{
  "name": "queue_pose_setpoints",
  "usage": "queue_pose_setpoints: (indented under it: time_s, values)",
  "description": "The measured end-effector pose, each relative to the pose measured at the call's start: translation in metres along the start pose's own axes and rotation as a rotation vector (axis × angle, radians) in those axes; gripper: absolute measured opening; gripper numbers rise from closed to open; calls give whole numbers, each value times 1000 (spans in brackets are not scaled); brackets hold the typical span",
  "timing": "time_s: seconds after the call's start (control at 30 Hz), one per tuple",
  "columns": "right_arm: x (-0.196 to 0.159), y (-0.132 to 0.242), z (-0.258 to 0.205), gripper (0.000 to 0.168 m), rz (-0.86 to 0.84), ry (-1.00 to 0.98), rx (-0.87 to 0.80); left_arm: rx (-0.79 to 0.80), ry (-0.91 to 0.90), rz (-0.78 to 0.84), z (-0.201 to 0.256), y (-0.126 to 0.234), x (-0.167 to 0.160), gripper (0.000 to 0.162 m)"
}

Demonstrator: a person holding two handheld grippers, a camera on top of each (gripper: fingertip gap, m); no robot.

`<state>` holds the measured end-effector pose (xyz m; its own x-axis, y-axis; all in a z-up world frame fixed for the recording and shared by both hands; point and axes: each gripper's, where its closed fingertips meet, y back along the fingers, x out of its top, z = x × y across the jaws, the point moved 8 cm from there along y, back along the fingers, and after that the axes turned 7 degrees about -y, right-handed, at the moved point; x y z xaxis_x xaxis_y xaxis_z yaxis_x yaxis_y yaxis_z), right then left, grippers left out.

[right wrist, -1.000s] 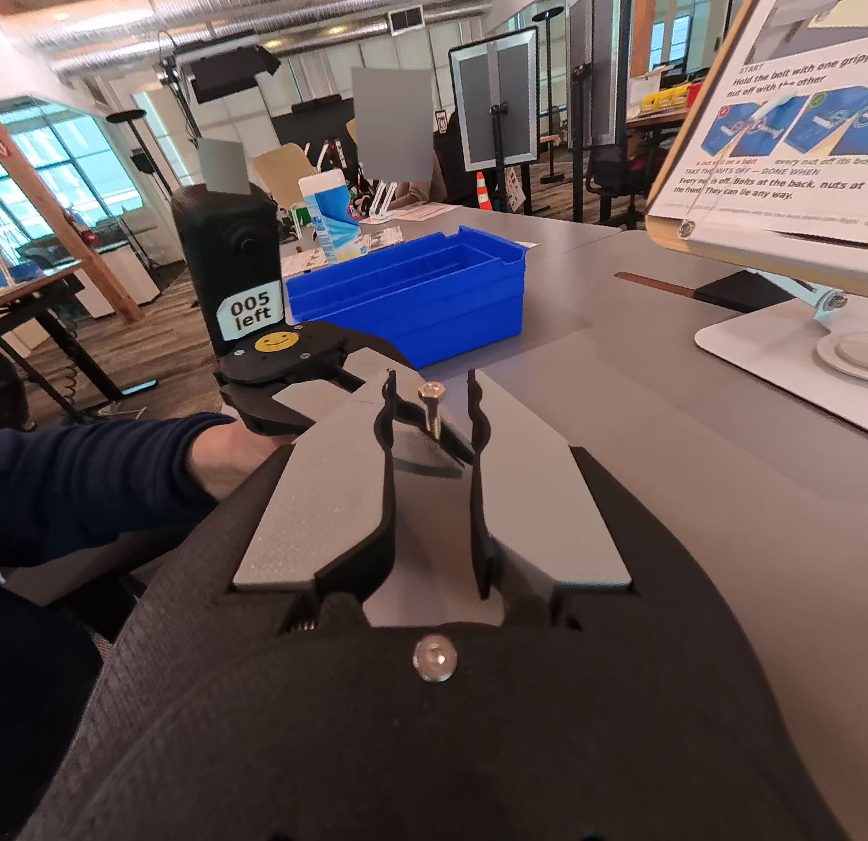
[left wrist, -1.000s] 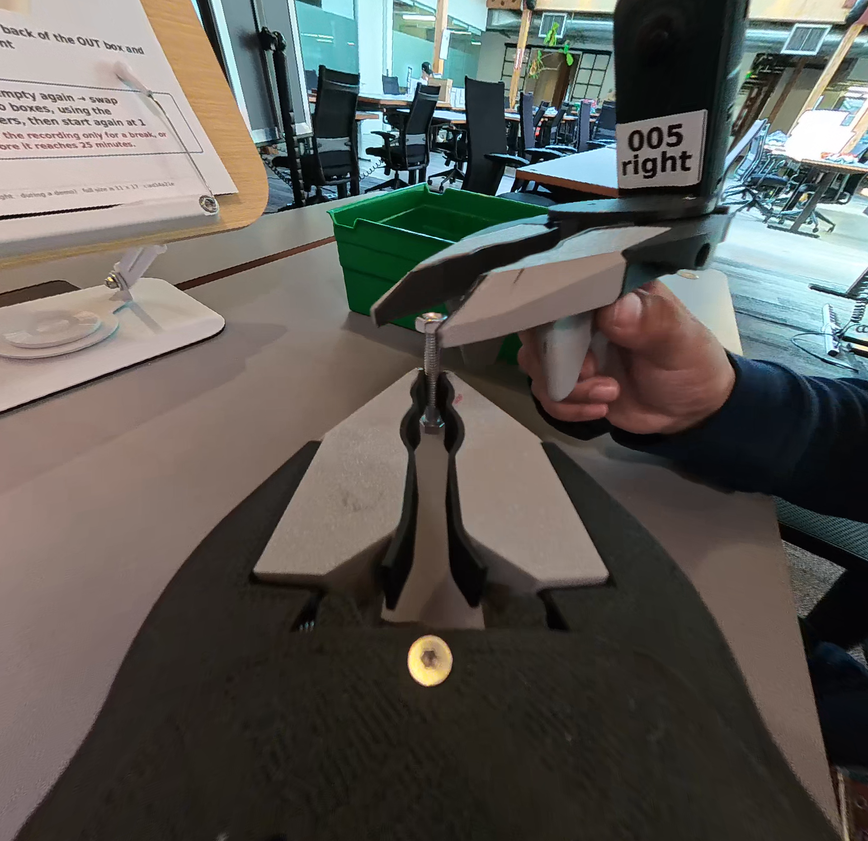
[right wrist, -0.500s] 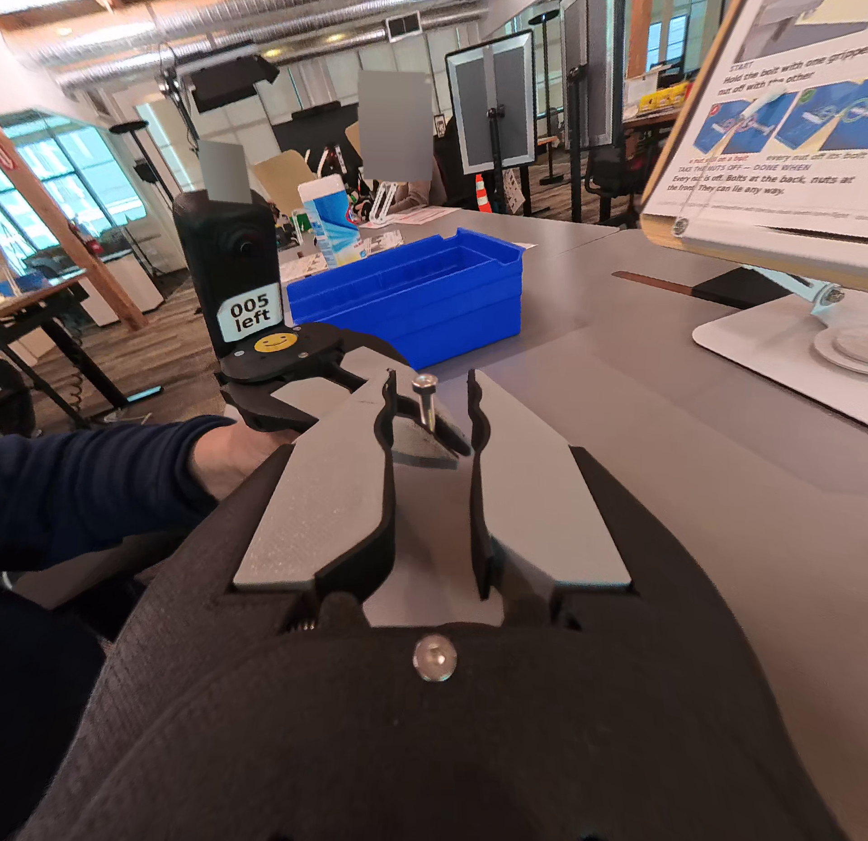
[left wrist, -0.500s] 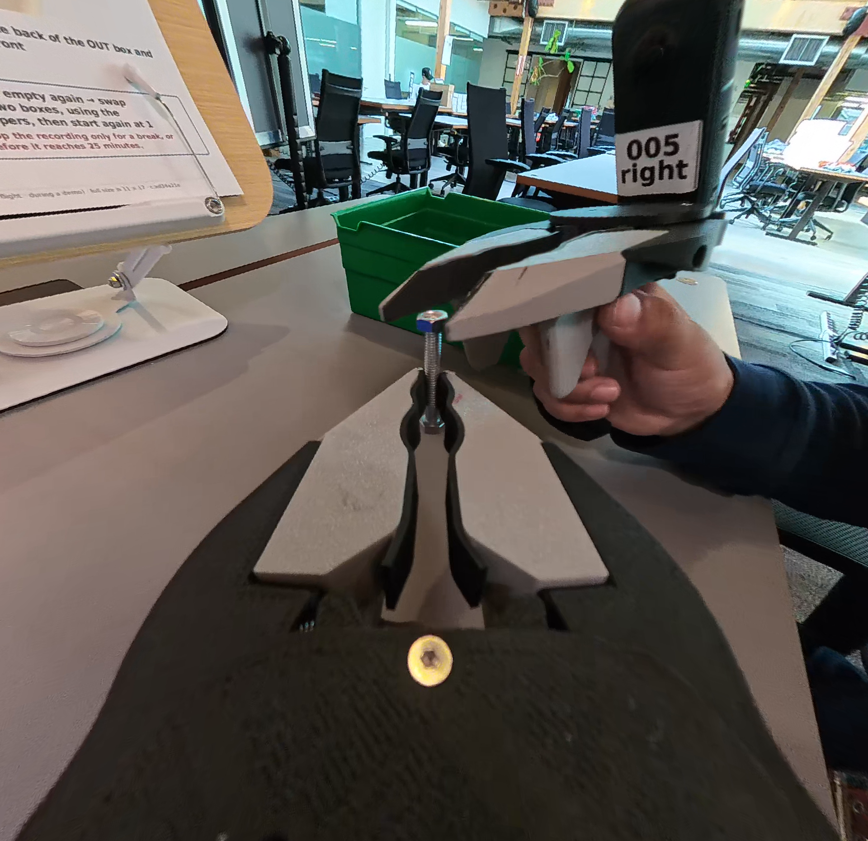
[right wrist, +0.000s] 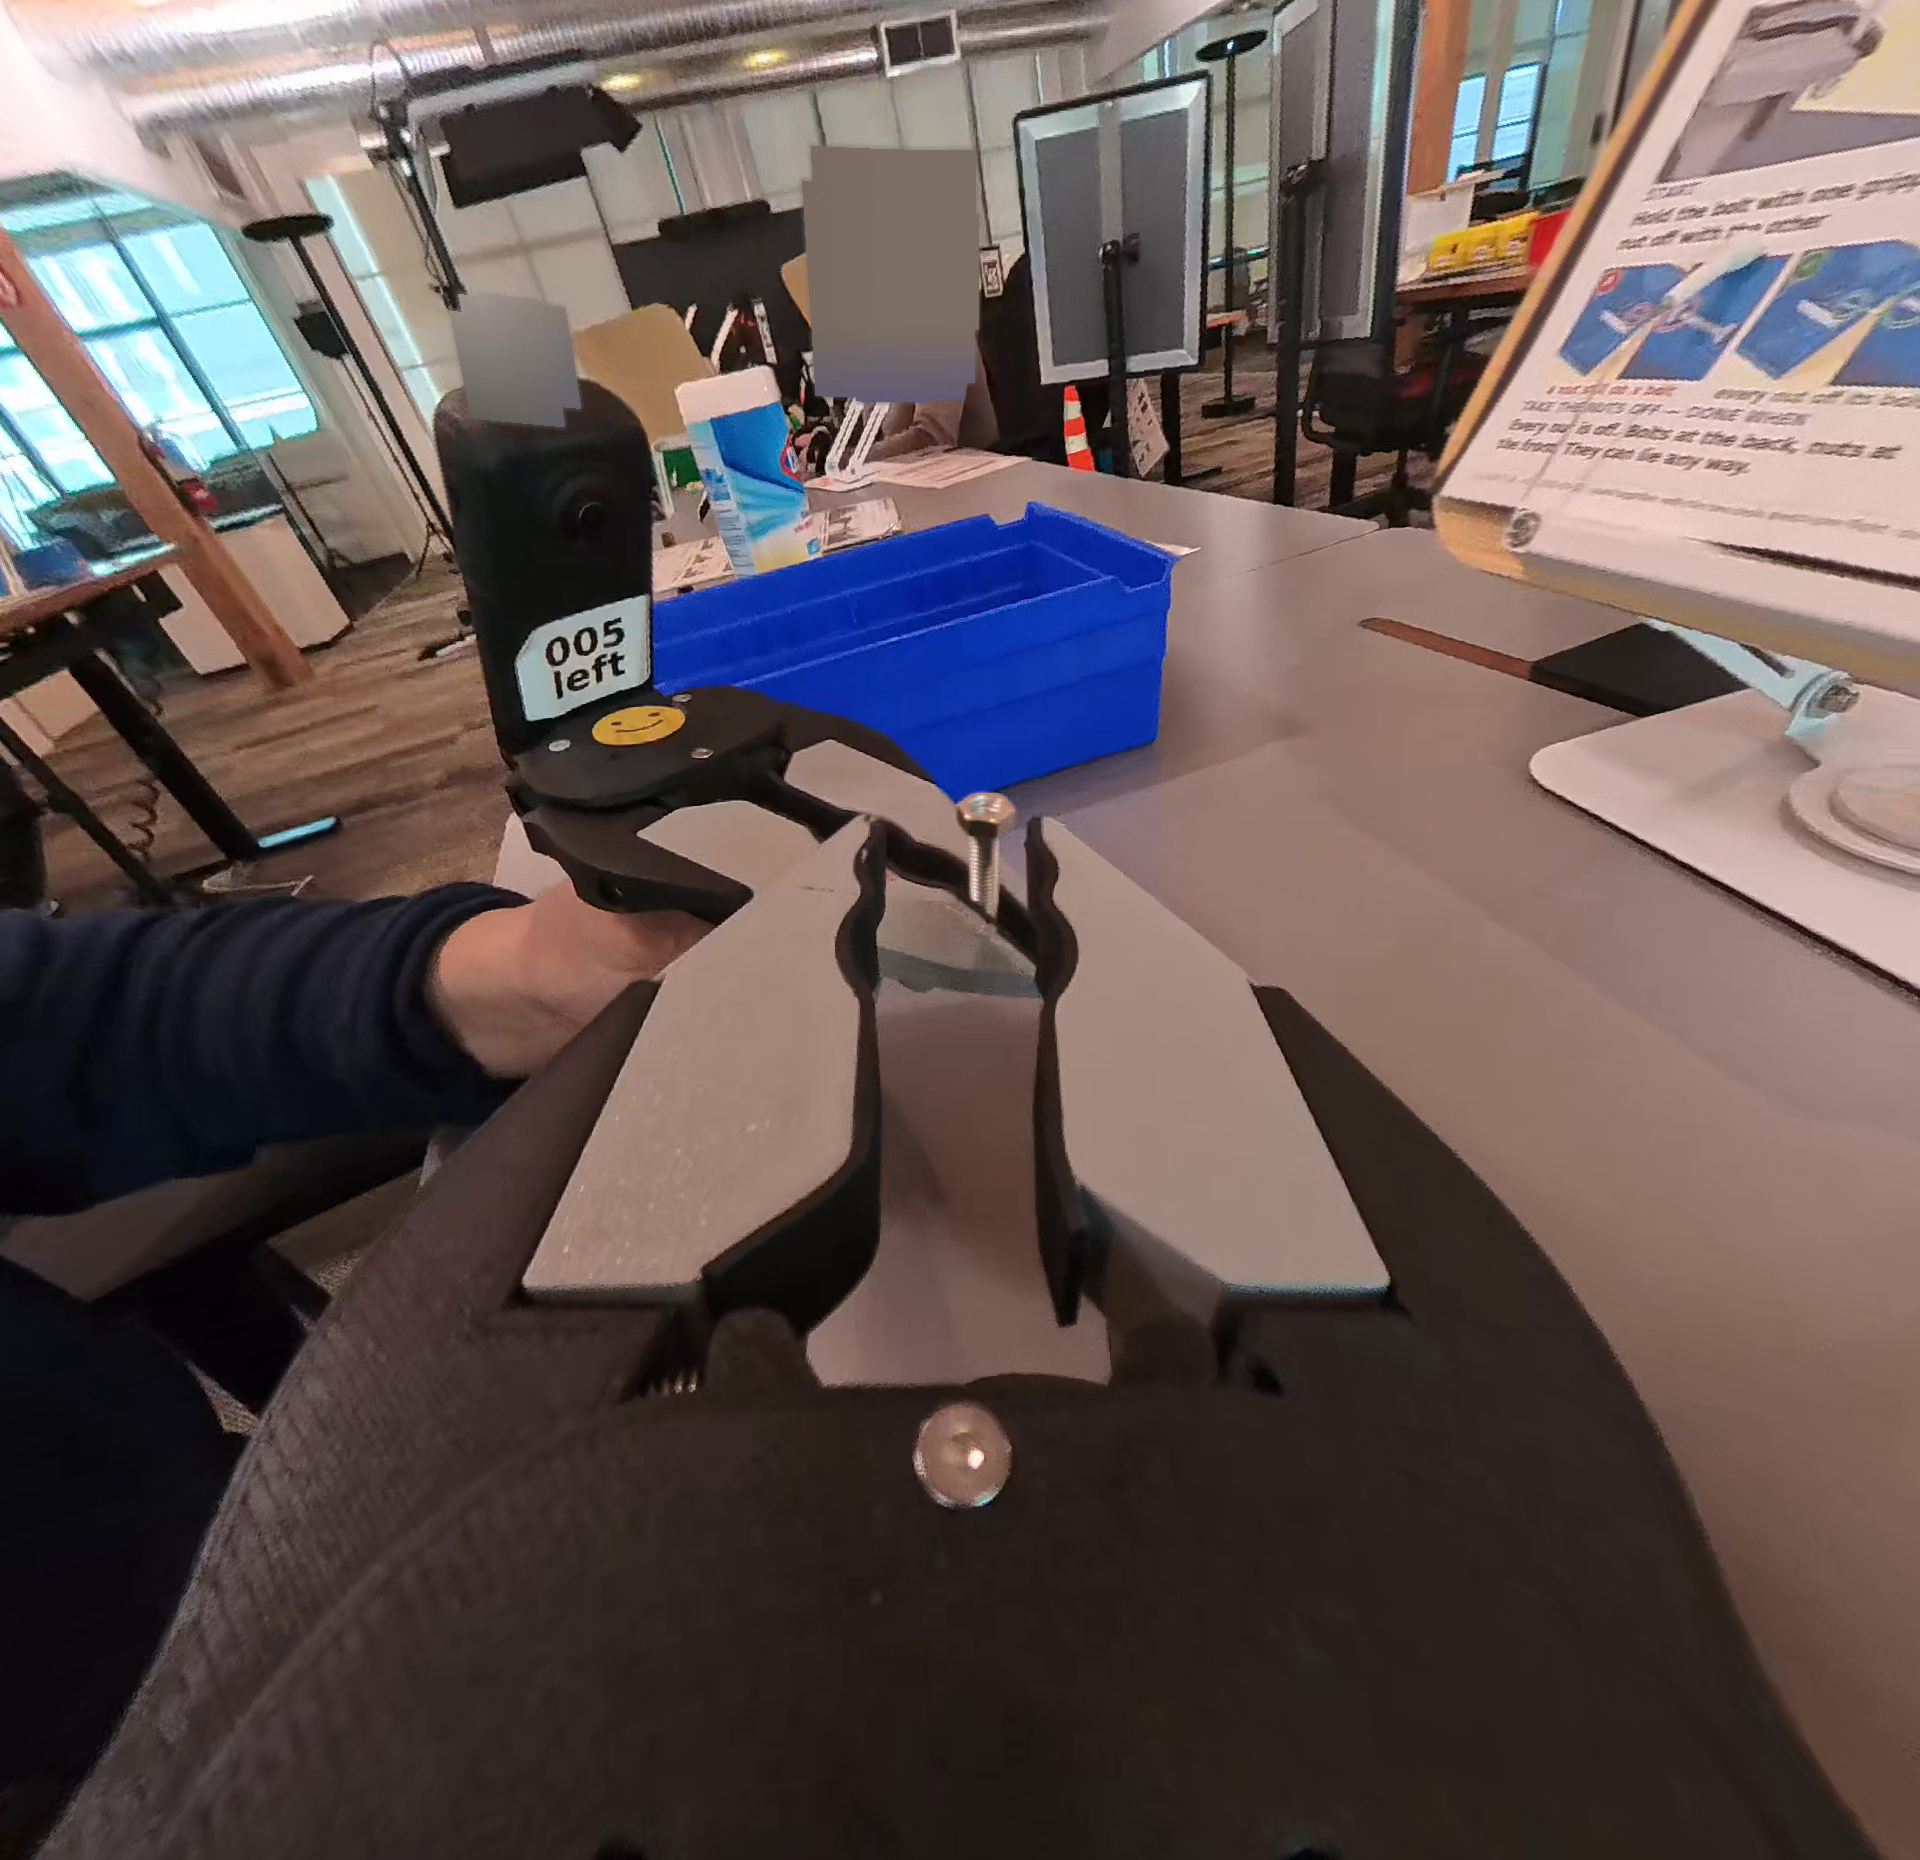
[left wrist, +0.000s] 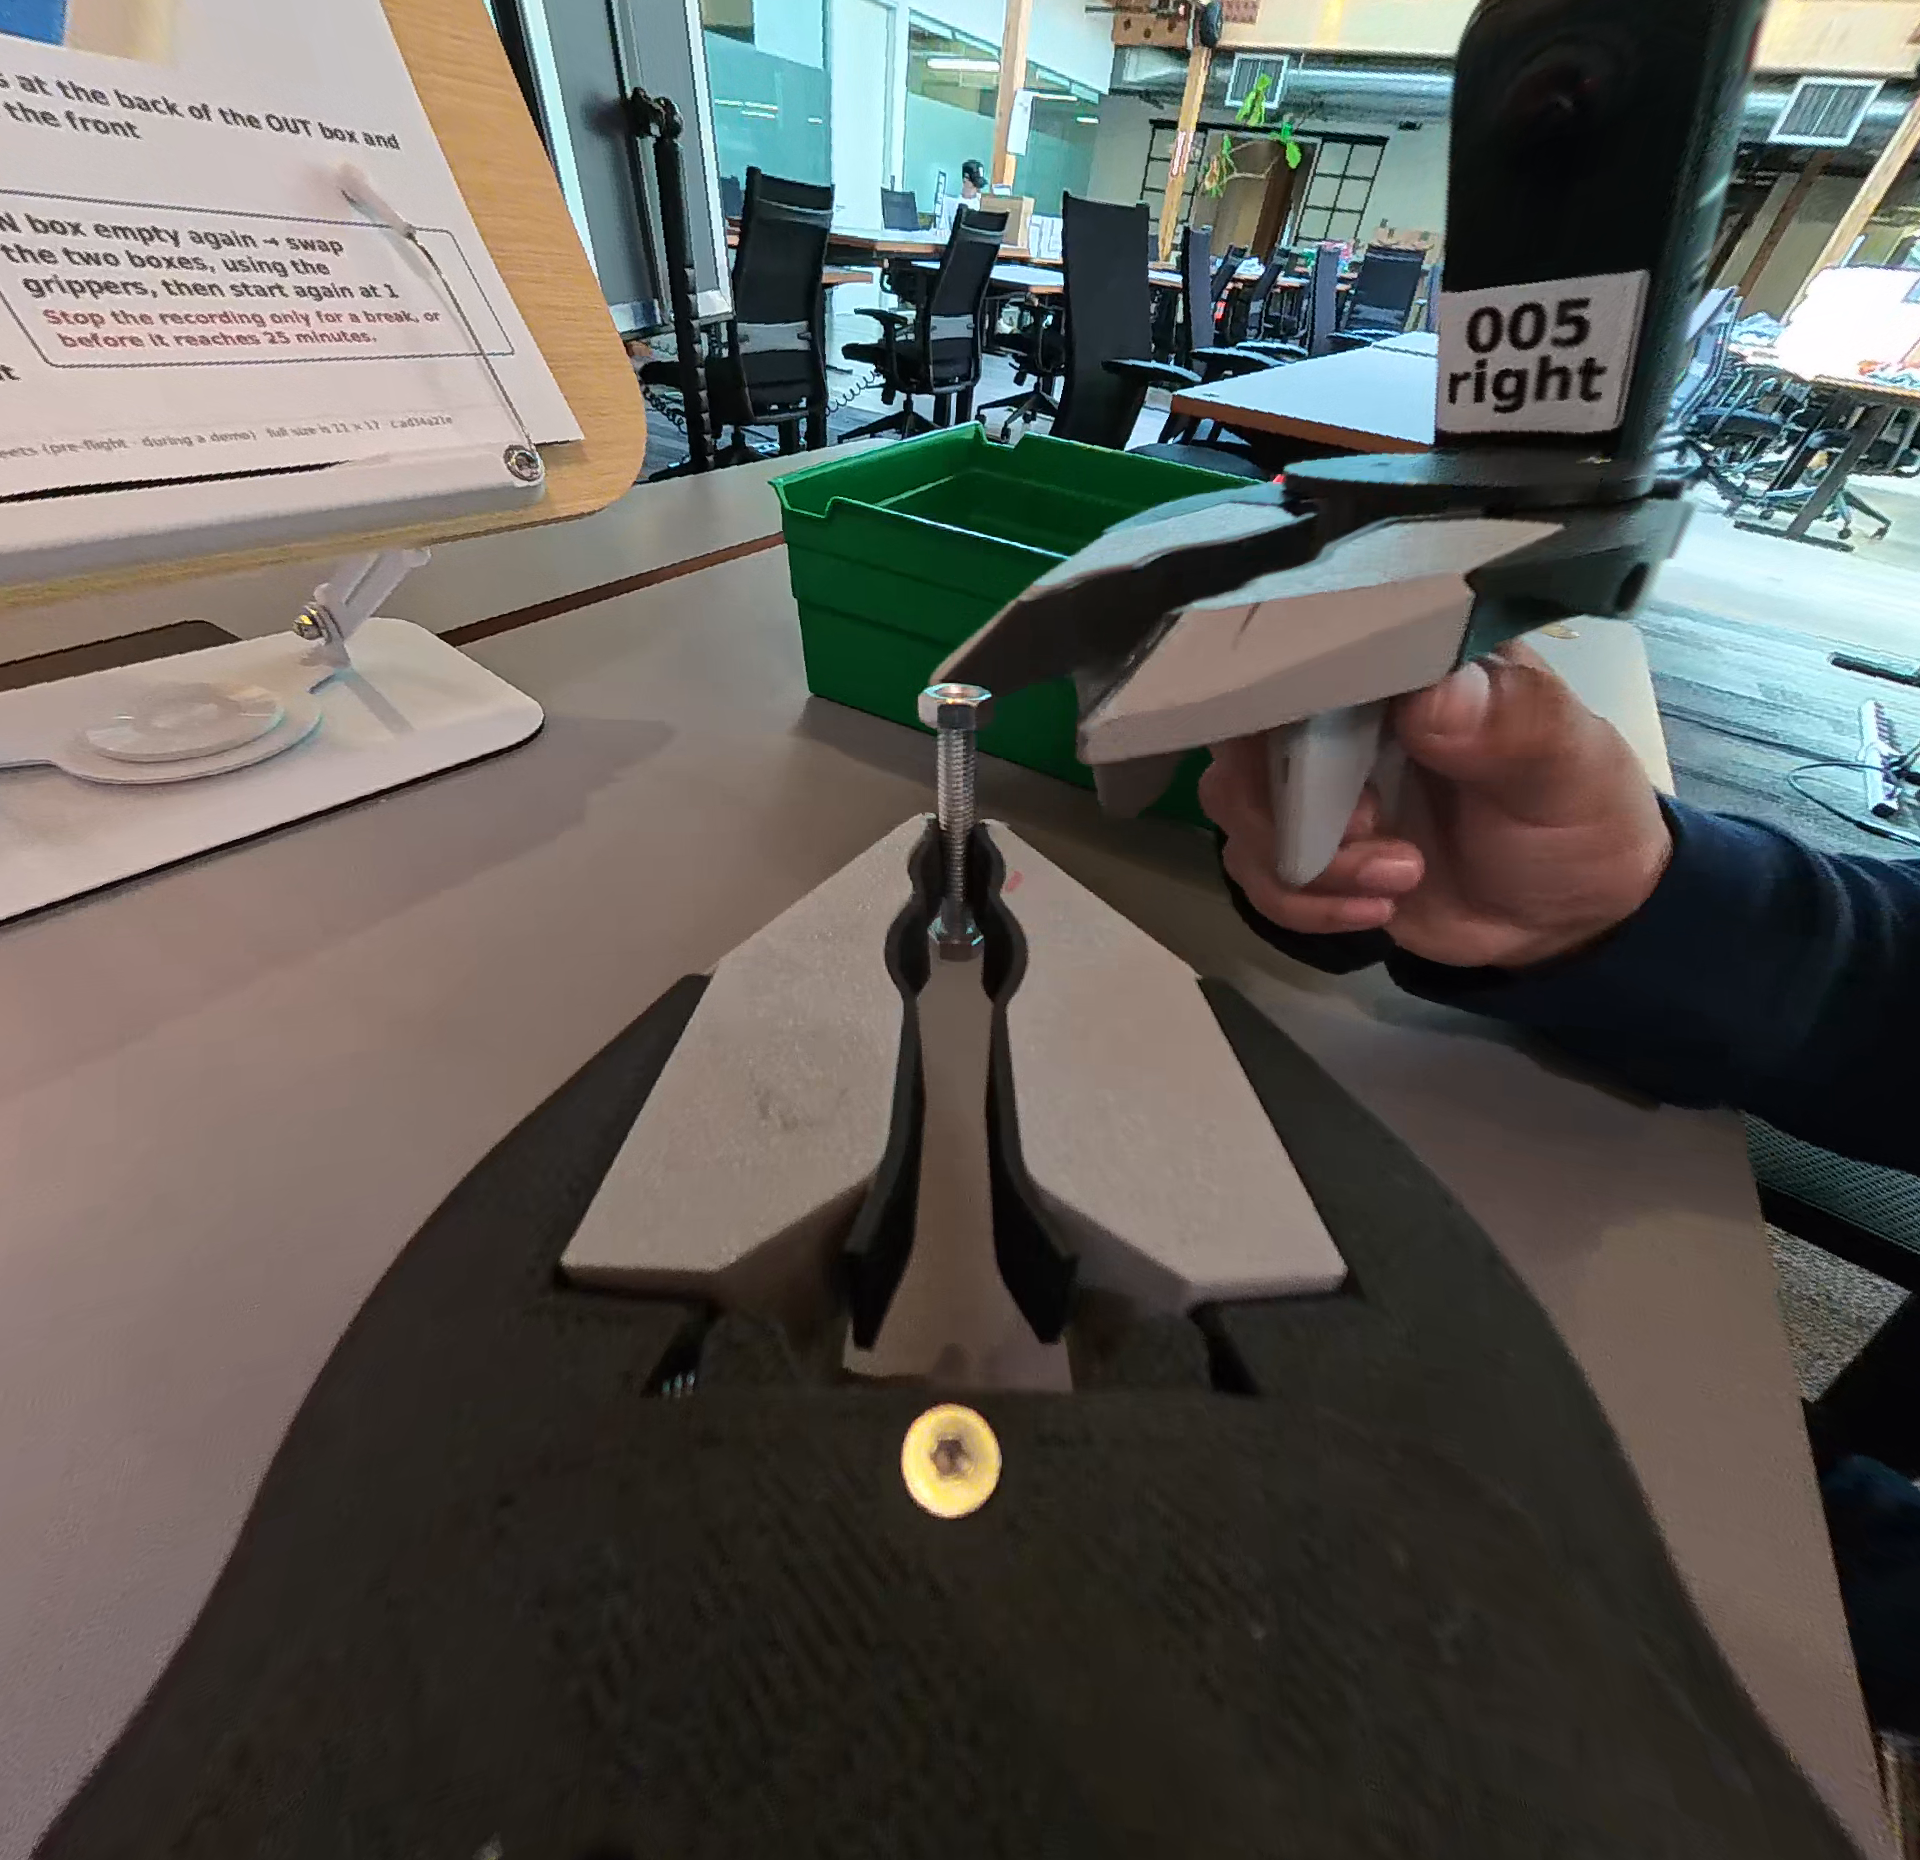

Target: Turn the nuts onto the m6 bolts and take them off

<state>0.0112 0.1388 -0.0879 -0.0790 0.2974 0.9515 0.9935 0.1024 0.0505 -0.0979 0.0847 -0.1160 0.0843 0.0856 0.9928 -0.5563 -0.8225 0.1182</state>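
Observation:
My left gripper (left wrist: 956, 865) is shut on a silver M6 bolt (left wrist: 956, 792) and holds it upright above the grey table (left wrist: 312, 1031). The bolt's hex head (left wrist: 956, 940) sits low between the pads. A silver nut (left wrist: 954, 706) sits on the bolt's top end. My right gripper (right wrist: 951, 839) is open, level with the nut (right wrist: 985, 811). The nut stands between its fingers, near the right finger (right wrist: 1039, 854), and neither pad presses on it. In the left wrist view the right gripper (left wrist: 1023, 704) comes in from the right, its far fingertip just beside the nut.
A green bin (left wrist: 935, 563) stands behind the bolt on the table. A blue bin (right wrist: 935, 647) stands behind the left gripper. An instruction board on a white stand (left wrist: 260, 709) is at the table's side. A hand (left wrist: 1455, 823) holds each gripper. Only a small space, under 4 cm, lies between the two pairs of fingers.
The right gripper has drawn back a little; the nut now sits off-centre toward its right finger and shows clear of the fingertips. Its jaws narrowed slightly. The left gripper keeps its hold on the bolt.

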Motion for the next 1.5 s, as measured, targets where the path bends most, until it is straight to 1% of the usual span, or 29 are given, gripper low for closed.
queue_pose_setpoints:
  time_s: [0.17, 0.43, 0.6, 0.77, 0.97, 1.17, 1.5]
  values:
    - [-1, -4, -1, 24, 6, -27, 27, -14, -6, -4, 3, -2, 0, 3]
    - [-2, -7, 1, 15, 3, -36, 14, -33, -12, -14, 8, -5, 0, 3]
    - [-3, -8, 2, 13, 4, -56, 24, -40, -10, -18, 10, -7, -1, 3]
    - [-4, -10, 3, 8, -2, -73, 25, -49, -13, -22, 12, -8, -1, 3]
    - [-6, -13, 3, 7, -12, -104, 57, -71, -9, -30, 14, -10, -2, 3]
    - [-6, -13, 3, 6, -21, -89, 39, -73, -7, -32, 14, -11, -3, 3]
    - [5, -1, 6, 6, 49, -101, 40, -71, 16, -39, 11, -11, -5, 3]
